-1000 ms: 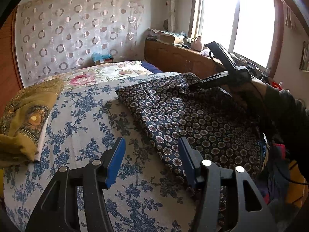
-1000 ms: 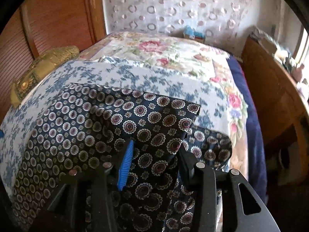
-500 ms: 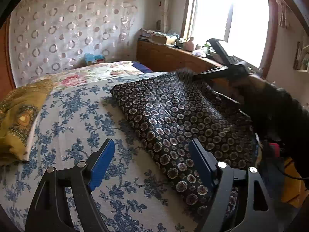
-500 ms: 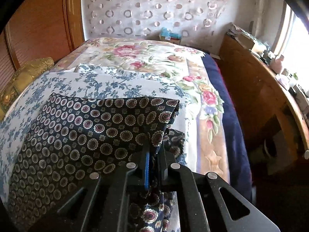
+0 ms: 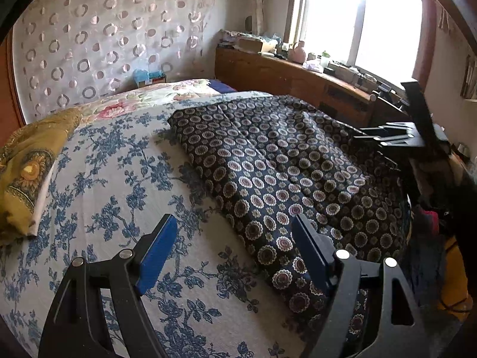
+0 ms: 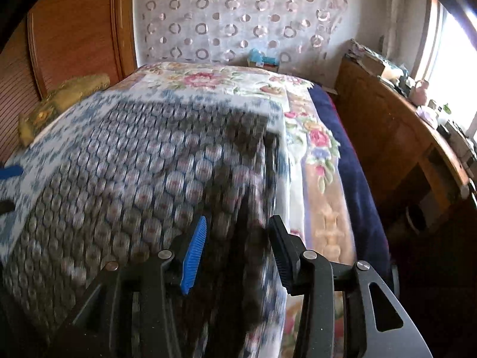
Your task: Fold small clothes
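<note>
A dark navy garment (image 5: 283, 161) printed with round medallions lies spread on the blue-flowered bed sheet (image 5: 104, 179). My left gripper (image 5: 234, 232) hovers open at the garment's near left edge. Its right finger is over the cloth, its left finger over the sheet, and nothing is pinched. In the right wrist view the garment (image 6: 134, 179) is blurred by motion. My right gripper (image 6: 238, 229) is over the garment's right side, its jaws opening, with cloth beneath them but not pressed. The left wrist view shows the right gripper (image 5: 396, 137) at the garment's far right edge.
A gold pillow (image 5: 26, 164) lies at the bed's left side. A rose-patterned quilt (image 5: 179, 89) covers the far end. A wooden cabinet (image 5: 283, 74) with clutter runs under the window on the right. A person's dark sleeve (image 5: 465, 208) is at the right edge.
The right gripper closed on the garment's far right corner, then let go and swung right and lower. The cloth now lies flatter. The left gripper's jaws widened.
</note>
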### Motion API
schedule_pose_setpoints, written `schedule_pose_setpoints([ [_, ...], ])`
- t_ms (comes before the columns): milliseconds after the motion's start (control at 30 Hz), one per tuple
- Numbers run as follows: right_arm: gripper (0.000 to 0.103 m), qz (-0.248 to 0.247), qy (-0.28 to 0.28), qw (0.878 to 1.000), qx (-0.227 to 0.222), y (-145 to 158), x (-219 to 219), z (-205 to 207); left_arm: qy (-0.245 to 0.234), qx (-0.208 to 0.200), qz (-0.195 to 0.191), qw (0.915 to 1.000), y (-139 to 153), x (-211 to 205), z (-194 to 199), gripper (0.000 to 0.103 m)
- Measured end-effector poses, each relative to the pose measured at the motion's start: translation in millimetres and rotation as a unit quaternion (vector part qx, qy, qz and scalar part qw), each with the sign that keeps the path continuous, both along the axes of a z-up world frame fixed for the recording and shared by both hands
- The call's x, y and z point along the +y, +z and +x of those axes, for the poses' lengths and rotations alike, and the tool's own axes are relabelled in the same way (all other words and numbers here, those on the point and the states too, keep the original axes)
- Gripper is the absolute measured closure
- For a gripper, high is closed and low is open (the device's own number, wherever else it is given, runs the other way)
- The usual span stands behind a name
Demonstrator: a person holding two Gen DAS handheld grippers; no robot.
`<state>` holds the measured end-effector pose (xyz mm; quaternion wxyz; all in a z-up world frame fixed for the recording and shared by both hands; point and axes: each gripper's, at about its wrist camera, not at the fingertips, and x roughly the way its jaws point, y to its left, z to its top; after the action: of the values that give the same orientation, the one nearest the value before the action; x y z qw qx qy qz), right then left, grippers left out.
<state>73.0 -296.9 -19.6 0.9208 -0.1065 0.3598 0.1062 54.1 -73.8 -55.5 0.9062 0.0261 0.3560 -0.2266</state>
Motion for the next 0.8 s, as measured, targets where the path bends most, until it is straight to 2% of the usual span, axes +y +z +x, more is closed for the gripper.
schedule_pose_setpoints([
  [67,0.058,0.003,-0.008,1.000,-0.001,-5.3,-5.1,-13.6,-0.001,0.003,0.001,1.0000,-1.7,-1.3,-0.6,0.023],
  [267,0.058,0.017,-0.013,1.000,-0.005,3.1,-14.0,-48.2,-0.003,0.011,0.008,0.9999,-6.2,-5.4,-1.1,0.023],
  [533,0.058,0.032,-0.007,0.998,-0.046,18.3,-1.9,-78.6,-0.012,0.018,0.009,0.9997,-11.2,-11.4,-1.4,0.023],
  [733,0.071,0.020,-0.004,1.000,-0.012,-6.1,-1.9,-70.4,-0.014,0.020,0.013,0.9996,-11.4,-12.9,-2.5,0.023],
  [800,0.083,0.017,-0.004,1.000,0.002,-14.5,-6.1,-66.2,-0.014,0.022,0.015,0.9996,-12.2,-13.5,-2.8,0.023],
])
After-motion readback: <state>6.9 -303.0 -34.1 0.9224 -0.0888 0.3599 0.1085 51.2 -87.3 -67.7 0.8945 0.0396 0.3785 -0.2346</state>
